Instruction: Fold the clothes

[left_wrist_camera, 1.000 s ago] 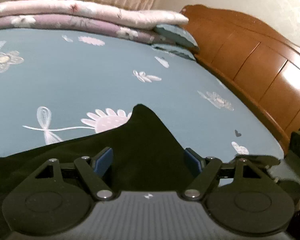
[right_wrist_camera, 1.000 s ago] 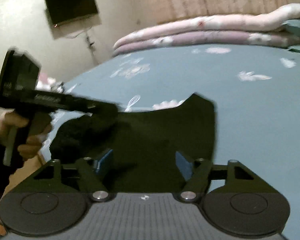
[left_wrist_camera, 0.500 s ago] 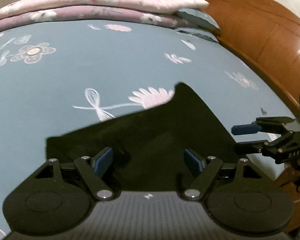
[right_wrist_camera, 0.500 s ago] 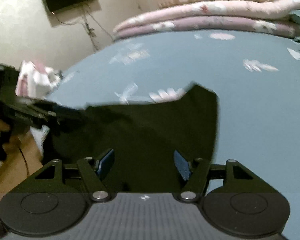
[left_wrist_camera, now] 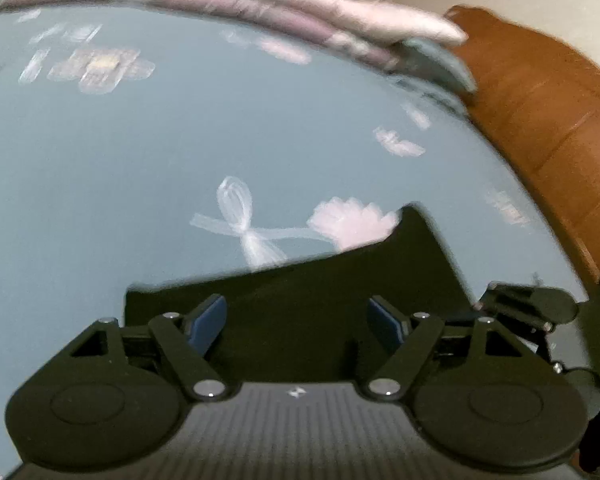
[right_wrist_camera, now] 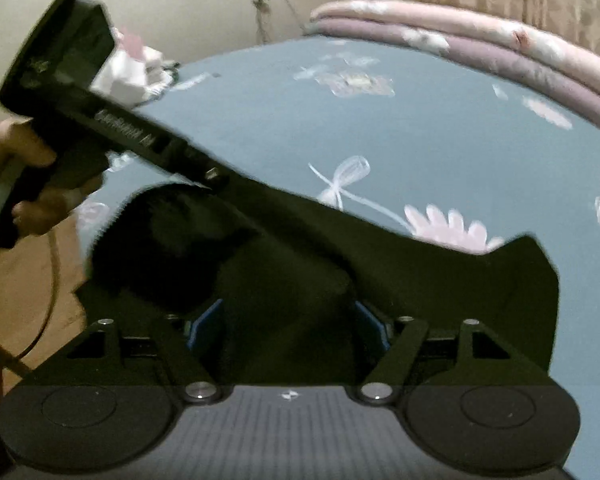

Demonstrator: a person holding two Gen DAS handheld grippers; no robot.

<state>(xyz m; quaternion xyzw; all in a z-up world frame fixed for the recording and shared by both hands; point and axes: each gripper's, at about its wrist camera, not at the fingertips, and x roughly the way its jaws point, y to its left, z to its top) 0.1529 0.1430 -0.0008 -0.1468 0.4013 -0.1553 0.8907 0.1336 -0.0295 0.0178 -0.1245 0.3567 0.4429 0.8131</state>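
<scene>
We're seeing matt black cloth (left_wrist_camera: 340,300) lying on smooth printed sheet (left_wrist_camera: 140,160), glossy wood headboard (left_wrist_camera: 540,100) shining, matt plastic gripper (left_wrist_camera: 296,320).

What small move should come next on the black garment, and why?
Probably lower the left gripper onto the near edge of the black garment and close. Its jaws are apart with nothing pinched, the right gripper is opening over the same cloth, and the garment lies on the blue sheet.

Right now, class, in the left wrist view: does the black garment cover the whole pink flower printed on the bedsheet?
No. The black garment hides only the lower edge of the pink flower, whose petals show above it on the bedsheet.
</scene>
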